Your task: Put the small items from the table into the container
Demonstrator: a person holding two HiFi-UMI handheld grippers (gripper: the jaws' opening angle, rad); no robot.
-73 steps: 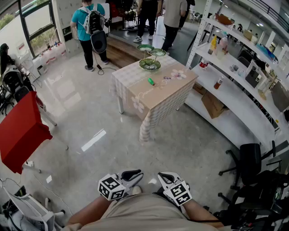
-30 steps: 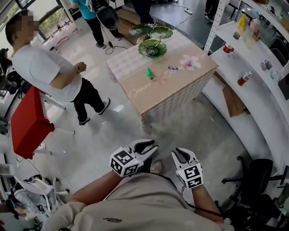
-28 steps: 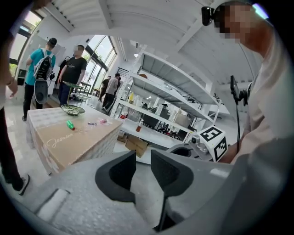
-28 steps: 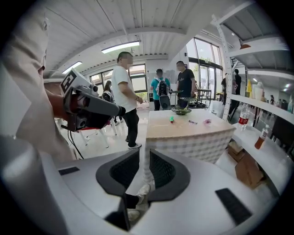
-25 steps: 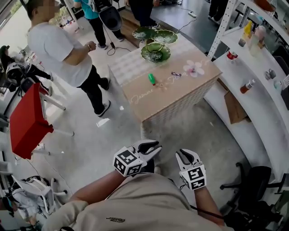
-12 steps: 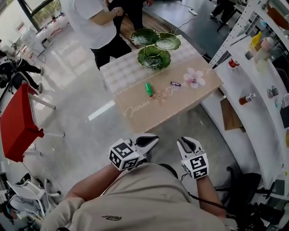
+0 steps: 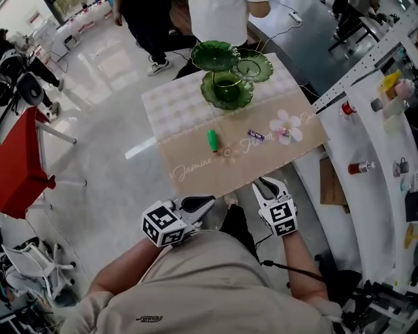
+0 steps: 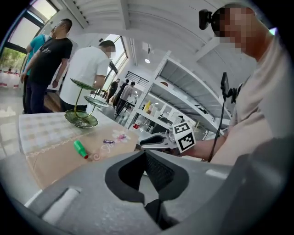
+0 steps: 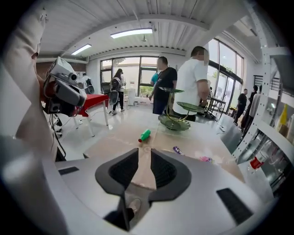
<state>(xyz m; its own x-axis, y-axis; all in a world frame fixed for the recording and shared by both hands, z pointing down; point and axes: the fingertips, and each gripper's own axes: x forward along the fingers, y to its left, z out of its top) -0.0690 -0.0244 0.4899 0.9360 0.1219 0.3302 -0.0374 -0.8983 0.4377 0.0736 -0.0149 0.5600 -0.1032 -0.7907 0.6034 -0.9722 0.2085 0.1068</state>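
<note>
Lying on the tan part of the table (image 7: 295, 147), a green marker (image 7: 212, 140) points roughly toward the near edge, with a small purple item (image 7: 255, 135) lying flat to its right, clearly apart from it. Just beyond the purple item the cloth shows a pink flower. At the far end of the table, on the pale checked part, stands the container, a green tiered dish stand (image 7: 226, 89) with three leaf-shaped dishes on a gold stem; I cannot make out anything lying in the dishes.

The right gripper (image 7: 268, 184) hangs at the near edge of the table, aimed across the top toward the marker. Its jaws are opening, with a narrow gap between the pads, and only the tabletop shows through it. The left gripper (image 7: 204, 202) is lower left, over the floor and short of the table. Its tips meet and it carries nothing.

A person in a white top (image 7: 219, 16) stands at the far end of the table. White shelves (image 7: 375, 147) with bottles run along the right, and a red chair (image 7: 18, 163) stands at the left.
</note>
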